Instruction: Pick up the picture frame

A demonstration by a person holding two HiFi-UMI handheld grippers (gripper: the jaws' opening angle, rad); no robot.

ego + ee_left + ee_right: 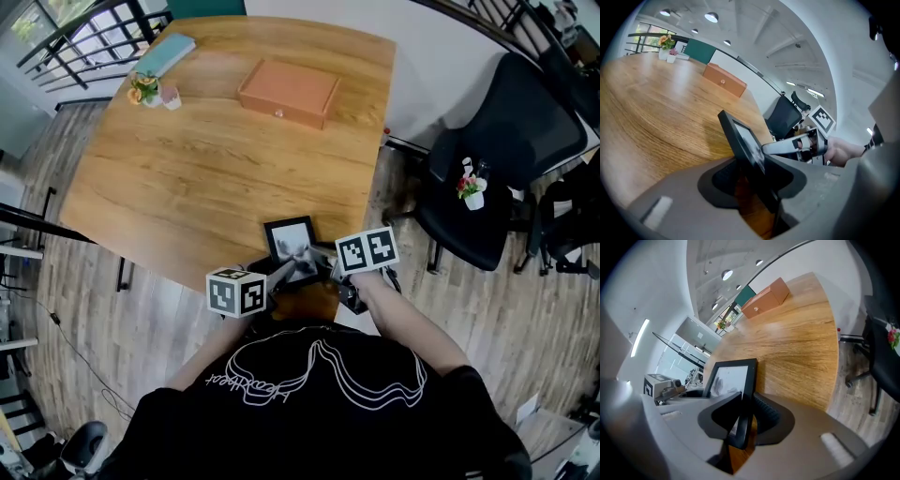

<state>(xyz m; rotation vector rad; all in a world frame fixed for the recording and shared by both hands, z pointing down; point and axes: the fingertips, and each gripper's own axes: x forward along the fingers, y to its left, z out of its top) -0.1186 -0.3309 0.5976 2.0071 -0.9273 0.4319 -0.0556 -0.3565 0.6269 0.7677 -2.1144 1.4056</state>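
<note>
— What is the room like?
— A wooden tabletop (216, 159) stands on a grey-brown plank floor (469, 319), with a white wall (441, 75) just past its right edge.
— Any seating?
— One black office chair (511, 150) on castors, to the right, near the tabletop's corner.
— And the light?
— Round lamps (711, 17) glow in a white ceiling. Daylight comes through windows (37, 19) behind a black railing (94, 42) at the far left.

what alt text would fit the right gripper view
The right hand-held gripper clamps one side edge of a black picture frame at the near edge of a wooden table. A brown box sits far across it.
</note>
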